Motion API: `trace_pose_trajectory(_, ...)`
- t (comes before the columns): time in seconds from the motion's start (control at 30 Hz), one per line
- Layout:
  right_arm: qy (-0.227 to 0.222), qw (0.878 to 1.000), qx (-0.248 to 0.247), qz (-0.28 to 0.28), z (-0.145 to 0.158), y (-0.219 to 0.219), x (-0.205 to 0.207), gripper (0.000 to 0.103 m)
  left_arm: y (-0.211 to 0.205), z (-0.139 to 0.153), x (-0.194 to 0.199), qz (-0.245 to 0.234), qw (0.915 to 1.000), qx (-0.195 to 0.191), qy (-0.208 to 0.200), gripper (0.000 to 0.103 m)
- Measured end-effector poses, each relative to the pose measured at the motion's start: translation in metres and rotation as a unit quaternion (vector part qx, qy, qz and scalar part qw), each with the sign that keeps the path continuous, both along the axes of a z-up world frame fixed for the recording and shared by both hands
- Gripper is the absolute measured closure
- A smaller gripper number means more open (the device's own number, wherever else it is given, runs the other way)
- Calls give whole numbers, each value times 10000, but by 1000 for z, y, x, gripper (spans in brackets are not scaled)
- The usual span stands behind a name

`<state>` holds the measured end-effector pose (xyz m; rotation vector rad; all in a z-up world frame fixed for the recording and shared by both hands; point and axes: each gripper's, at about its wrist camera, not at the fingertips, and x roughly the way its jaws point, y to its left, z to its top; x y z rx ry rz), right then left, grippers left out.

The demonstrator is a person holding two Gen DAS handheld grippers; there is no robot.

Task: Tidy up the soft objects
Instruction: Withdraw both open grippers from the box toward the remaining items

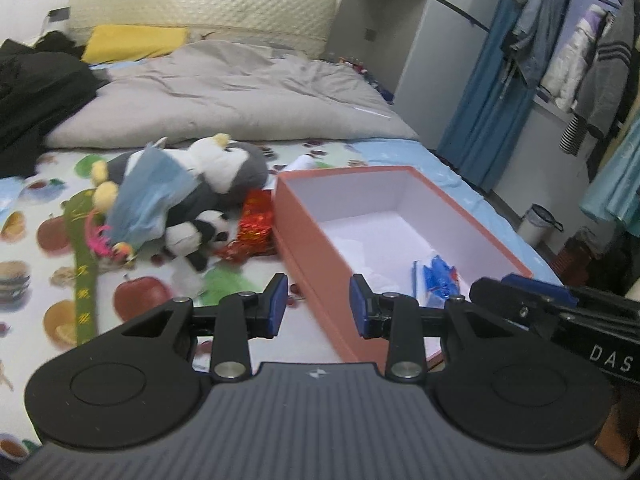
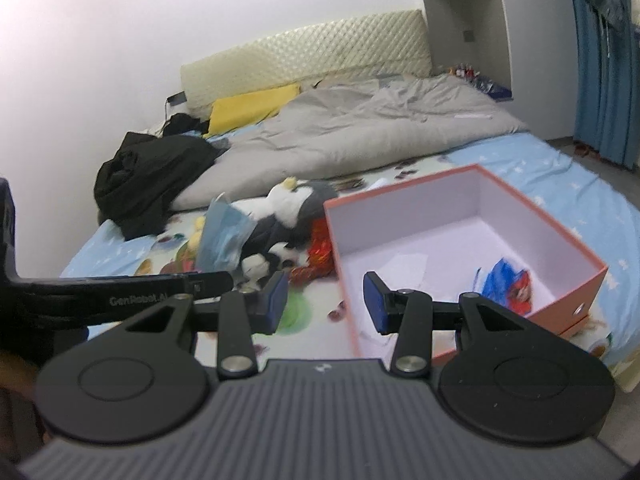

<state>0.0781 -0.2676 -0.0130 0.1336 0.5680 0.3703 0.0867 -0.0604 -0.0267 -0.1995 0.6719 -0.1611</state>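
Note:
A salmon-pink box [image 1: 316,236] [image 2: 592,280] with a white inside stands open on the bed. A blue packaged item [image 1: 438,276] [image 2: 506,284] lies in its near corner. Left of the box lies a heap of soft toys: a grey and white plush [image 1: 224,164] [image 2: 292,204], a small panda [image 1: 200,236] [image 2: 276,258], a light blue cloth [image 1: 148,196] [image 2: 222,236] and a red shiny thing [image 1: 254,228] [image 2: 320,252]. My left gripper [image 1: 319,306] is open and empty, low over the box's near left wall. My right gripper [image 2: 325,302] is open too, with nothing between its fingers.
A crumpled grey duvet [image 1: 240,92] [image 2: 360,132] fills the far half of the bed. Black clothing [image 1: 36,96] [image 2: 152,176] lies at the left, a yellow pillow [image 1: 132,40] behind it. A green strap [image 1: 86,280] runs along the fruit-print sheet. Blue curtains and hanging clothes [image 1: 560,52] stand at the right.

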Motion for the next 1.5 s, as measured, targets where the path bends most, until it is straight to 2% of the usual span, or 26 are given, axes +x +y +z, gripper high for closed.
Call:
trace_pose_trajectory(0.5, 385, 9982, -94, 444, -21, 46, -36, 58, 45, -27, -48, 507, 9986, -60, 102, 64)
trace_pose_trajectory(0.6, 469, 9976, -139, 498, -27, 53, -37, 58, 54, -37, -51, 618, 9979, -82, 182, 56)
trace_pose_trajectory(0.7, 570, 9969, -166, 515, -34, 59, -32, 58, 60, -47, -48, 643, 9976, -80, 248, 55)
trace_pose_trajectory(0.8, 656, 9961, -223, 548, -39, 65, -22, 58, 69, -55, -39, 760, 9966, -128, 300, 54)
trace_pose_trajectory(0.9, 732, 9949, -279, 639, -44, 72, -8, 58, 77, -67, -26, 884, 9953, -176, 349, 47)
trace_pose_trajectory(1.1, 907, 9926, -317, 742, -56, 91, 34, 58, 89, -96, 12, 985, 9930, -276, 593, 47)
trace_pose_trajectory(1.23, 943, 9924, -308, 732, -69, 106, 66, 35, 97, -120, 41, 935, 9922, -403, 714, 47)
trace_pose_trajectory(1.5, 1136, 9906, -442, 623, -108, 133, 130, 35, 112, -172, 95, 912, 9898, -672, 868, 47)
